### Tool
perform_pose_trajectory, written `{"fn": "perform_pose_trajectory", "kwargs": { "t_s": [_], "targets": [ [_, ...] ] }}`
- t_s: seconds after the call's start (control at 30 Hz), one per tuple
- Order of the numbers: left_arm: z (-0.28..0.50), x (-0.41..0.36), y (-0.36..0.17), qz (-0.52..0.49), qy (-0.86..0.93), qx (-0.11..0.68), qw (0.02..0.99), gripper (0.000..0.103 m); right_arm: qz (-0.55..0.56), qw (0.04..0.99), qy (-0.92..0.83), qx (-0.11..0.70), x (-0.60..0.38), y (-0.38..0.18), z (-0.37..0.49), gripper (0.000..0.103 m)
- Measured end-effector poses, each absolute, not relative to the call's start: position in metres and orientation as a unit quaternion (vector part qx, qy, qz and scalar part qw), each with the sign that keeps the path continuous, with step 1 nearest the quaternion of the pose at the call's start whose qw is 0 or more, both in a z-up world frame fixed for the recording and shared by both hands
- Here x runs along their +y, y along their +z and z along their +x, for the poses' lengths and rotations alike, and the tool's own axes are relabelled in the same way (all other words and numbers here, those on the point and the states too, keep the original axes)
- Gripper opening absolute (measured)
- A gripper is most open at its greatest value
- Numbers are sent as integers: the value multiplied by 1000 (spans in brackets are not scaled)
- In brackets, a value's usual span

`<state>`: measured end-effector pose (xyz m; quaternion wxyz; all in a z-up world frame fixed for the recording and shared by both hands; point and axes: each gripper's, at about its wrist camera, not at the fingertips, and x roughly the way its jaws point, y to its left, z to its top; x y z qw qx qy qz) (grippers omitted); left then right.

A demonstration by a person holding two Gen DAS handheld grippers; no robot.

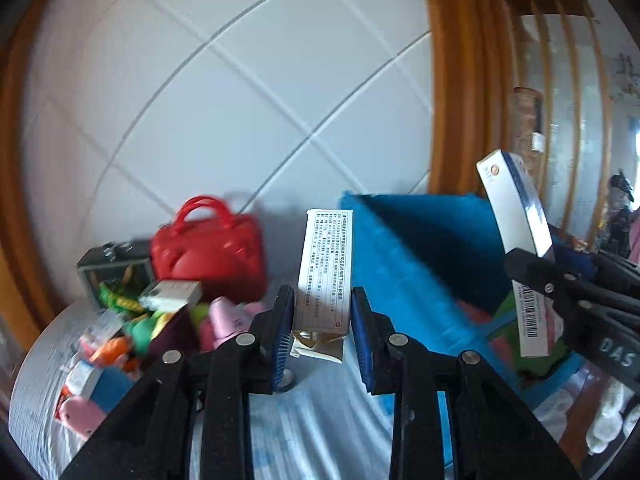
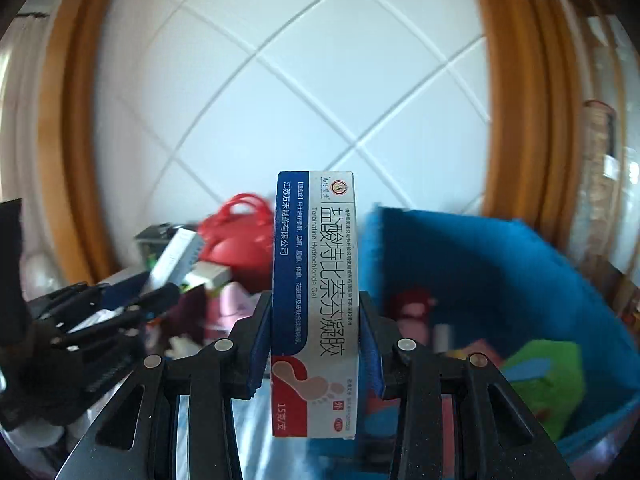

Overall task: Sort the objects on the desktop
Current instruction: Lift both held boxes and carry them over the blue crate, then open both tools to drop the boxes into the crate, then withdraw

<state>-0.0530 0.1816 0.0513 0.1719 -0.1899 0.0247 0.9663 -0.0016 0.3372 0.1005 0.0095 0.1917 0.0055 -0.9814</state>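
Each gripper clamps a small carton above a crowded tabletop.

We see open room only high up, before the white tiled wall (image 2: 280, 92) with its wooden frame (image 1: 456, 80); below, the blue felt bin (image 1: 420, 248) sits just right of the left gripper (image 1: 322, 322), and a heap of toys with a red handbag (image 1: 212, 252) crowds its left. Our left jaws are shut on a white printed box (image 1: 326, 264), held upright. Our right gripper (image 2: 316, 344) clamps the blue-and-white gel box (image 2: 314, 280), upright, bearing a red footprint panel, raised beside the bin's rim.
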Motion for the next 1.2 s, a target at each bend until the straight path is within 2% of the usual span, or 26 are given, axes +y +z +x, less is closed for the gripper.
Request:
{"fn": "perform_pose_trajectory", "kwargs": {
  "t_s": [0.17,0.37,0.63,0.83,0.9,1.0,1.07,1.13,1.17,1.2],
  "targets": [
    [-54,259,62,-195,956,45,216,28,194,-78,-978,18,413,99,12,39],
    [-66,335,45,-236,938,74,243,28,242,-124,-962,28,480,76,6,39],
    [-74,383,30,-264,926,99,252,28,272,-147,-950,31,520,43,-3,39],
    [-76,392,27,-273,924,102,249,28,279,-149,-948,23,538,39,-4,39],
    [-77,392,27,-274,924,103,245,34,281,-149,-948,21,541,37,-5,39],
    [-76,388,28,-265,930,102,235,68,282,-152,-947,14,545,35,-5,40],
    [-73,382,31,-255,934,96,230,76,278,-155,-948,11,546,37,-4,46],
    [-72,375,34,-248,937,92,227,76,273,-163,-948,15,544,39,-1,72],
    [-71,371,36,-246,939,89,224,76,269,-164,-949,15,543,42,0,79],
    [-68,365,38,-242,941,86,220,76,265,-164,-950,14,542,43,2,91]
  ]
}}
